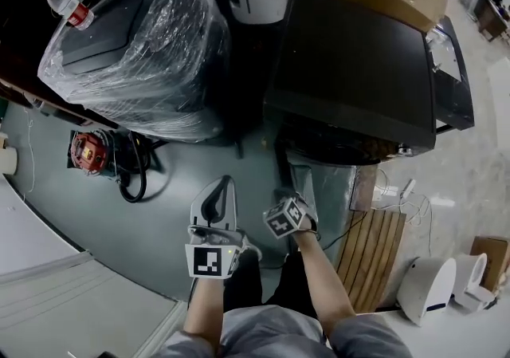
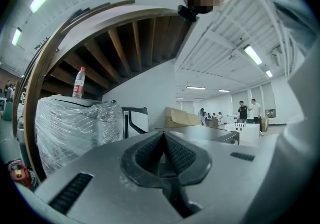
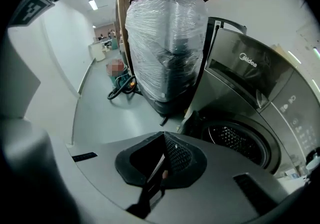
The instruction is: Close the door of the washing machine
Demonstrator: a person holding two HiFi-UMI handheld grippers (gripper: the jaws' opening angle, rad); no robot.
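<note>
Dark-topped Midea washing machine (image 1: 351,69) is standing right in front of the person. In the right gripper view the drum opening (image 3: 235,140) is fully exposed, so the door isn't closed yet. From the head view, I'm fairly sure the grey shiny panel sticking out toward the person is the open door (image 1: 327,189), swung out from the front of the machine.

The right gripper (image 3: 163,140) sits low, just beside the left edge of that panel, and it's pointed at the drum. Its jaws are pressed together with nothing held between them. That makes sense to me, since you don't need to grab a door to close it — you can just nudge it with a closed tip. I can't tell whether it's actually touching the door.

The left gripper (image 2: 164,135) is right next to the right one but tilted up, looking across the room instead of at the machine. Its jaws are also closed and empty, so my guess is it's just parked out of the way.

The plastic-wrapped appliance (image 1: 135,45) with a bottle (image 1: 65,4) on top is off to the left — it looks well clear of the door's swing.
</note>
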